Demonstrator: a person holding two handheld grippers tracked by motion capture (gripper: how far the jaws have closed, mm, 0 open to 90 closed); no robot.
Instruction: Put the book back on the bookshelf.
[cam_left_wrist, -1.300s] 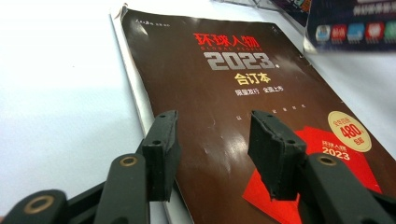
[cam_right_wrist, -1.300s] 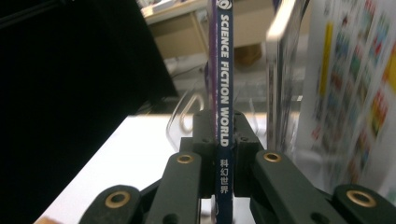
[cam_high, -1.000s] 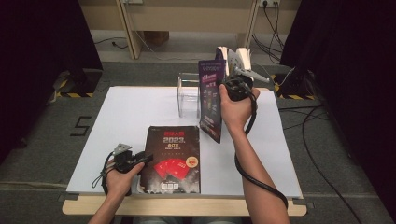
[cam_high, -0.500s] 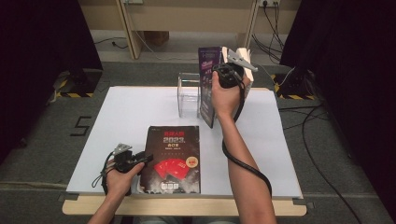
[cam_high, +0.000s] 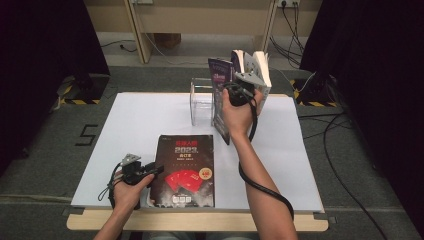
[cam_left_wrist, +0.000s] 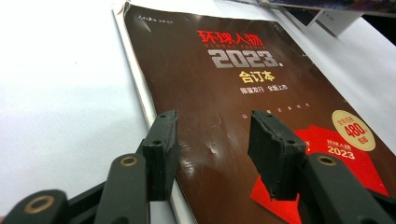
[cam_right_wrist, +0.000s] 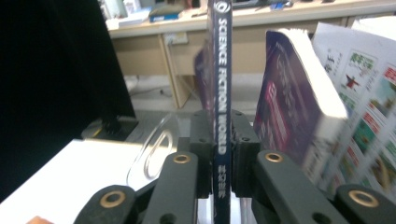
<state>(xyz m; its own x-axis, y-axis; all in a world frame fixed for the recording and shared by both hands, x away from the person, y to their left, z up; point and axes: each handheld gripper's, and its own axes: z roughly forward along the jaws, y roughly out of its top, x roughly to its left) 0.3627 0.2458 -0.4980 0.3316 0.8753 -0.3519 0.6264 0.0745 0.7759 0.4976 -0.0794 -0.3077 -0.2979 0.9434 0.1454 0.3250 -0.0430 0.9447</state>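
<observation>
Right gripper view: right gripper (cam_right_wrist: 219, 154) pinches the Science Fiction World magazine (cam_right_wrist: 221, 70) upright by its spine, jaws just easing, for shelving in the clear bookstand (cam_high: 202, 100) at twelve o'clock; left gripper (cam_left_wrist: 212, 149) rests half-open over the 2023 magazine (cam_left_wrist: 261, 102).

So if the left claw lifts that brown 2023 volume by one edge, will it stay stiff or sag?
Probably sags somewhat: the brown 2023 volume looks softcover, with a worn, curling corner. Its page block looks fairly thick, so likely heavy for one-edge pinching. The glossy cover may slip between the left claw, whose jaws stand open over it.
</observation>
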